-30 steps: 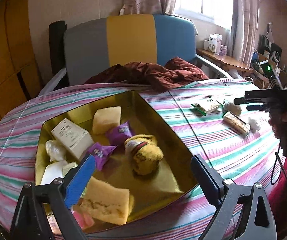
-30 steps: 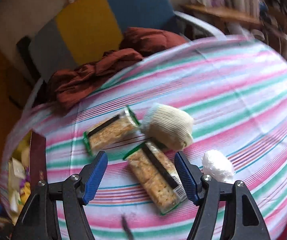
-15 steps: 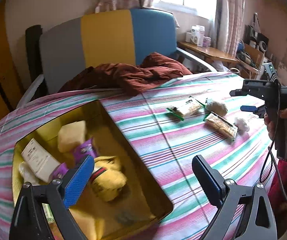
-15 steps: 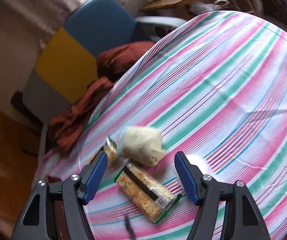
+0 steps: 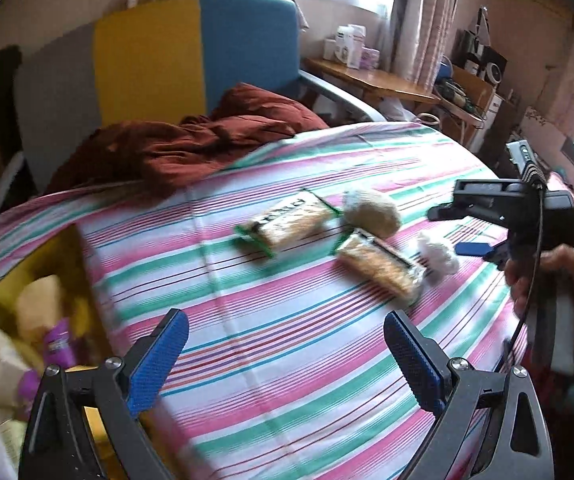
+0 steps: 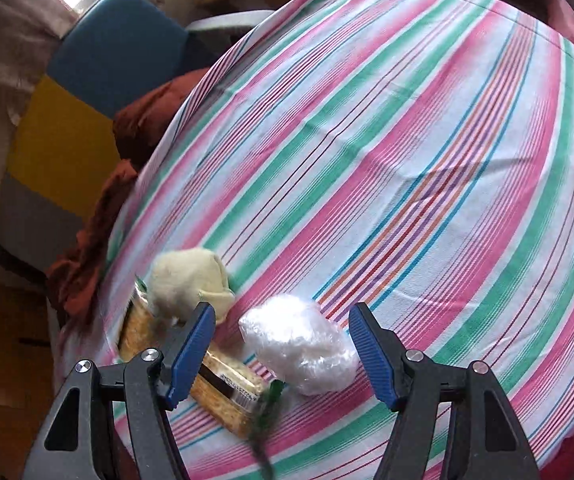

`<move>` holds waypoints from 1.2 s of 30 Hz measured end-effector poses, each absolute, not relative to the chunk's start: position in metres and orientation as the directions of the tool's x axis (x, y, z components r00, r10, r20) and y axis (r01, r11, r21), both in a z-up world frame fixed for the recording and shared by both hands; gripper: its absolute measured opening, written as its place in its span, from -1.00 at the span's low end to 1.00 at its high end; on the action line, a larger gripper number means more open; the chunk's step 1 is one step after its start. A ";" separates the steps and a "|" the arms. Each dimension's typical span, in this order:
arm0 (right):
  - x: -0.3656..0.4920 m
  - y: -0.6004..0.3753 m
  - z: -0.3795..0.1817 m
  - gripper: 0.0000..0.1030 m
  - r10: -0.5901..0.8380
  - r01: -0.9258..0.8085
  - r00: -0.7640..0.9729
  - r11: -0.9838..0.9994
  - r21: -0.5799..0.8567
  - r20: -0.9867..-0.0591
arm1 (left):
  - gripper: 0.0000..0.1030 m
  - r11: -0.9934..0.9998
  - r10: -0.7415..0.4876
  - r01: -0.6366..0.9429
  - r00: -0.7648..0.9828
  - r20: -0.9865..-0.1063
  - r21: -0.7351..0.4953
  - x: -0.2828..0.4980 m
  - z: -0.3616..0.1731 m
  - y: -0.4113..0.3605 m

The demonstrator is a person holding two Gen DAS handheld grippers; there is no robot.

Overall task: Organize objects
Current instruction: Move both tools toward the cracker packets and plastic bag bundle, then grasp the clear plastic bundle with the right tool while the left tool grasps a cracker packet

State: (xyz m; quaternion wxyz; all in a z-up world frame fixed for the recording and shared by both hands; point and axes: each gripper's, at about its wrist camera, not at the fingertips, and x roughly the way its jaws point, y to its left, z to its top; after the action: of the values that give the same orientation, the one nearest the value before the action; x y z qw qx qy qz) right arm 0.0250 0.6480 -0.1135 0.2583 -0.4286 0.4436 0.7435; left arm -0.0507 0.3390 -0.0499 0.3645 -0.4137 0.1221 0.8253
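Striped tablecloth (image 6: pixel 427 128); white plastic-wrapped bundle (image 6: pixel 301 346), long axis slanting lower-right, between spread right gripper (image 6: pixel 283 354) fingers, untouched.

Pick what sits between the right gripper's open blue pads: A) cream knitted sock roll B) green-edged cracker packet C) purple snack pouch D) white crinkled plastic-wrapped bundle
D: in the right wrist view the white crinkled plastic-wrapped bundle lies between the right gripper pads, untouched.

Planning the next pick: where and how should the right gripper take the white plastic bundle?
Grip the bundle across its narrower middle, coming down from above. It is a soft oval lump lying alone on the cloth, free on both flanks, and the open right gripper already straddles it. The cracker pack lies close on one side.
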 end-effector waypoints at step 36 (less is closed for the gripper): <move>0.017 0.636 -0.096 -0.24 0.048 -0.686 -0.558 -0.588 0.428 -0.829 | 0.71 -0.720 0.391 -0.681 -0.240 -0.888 -0.133 -0.076 -0.133 0.480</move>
State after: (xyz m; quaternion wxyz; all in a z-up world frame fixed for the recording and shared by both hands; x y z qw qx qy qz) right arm 0.0170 0.6361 -0.0963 0.2319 -0.4092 0.3899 0.7917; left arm -0.0761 0.4801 -0.1329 0.3463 -0.5101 0.1421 0.7744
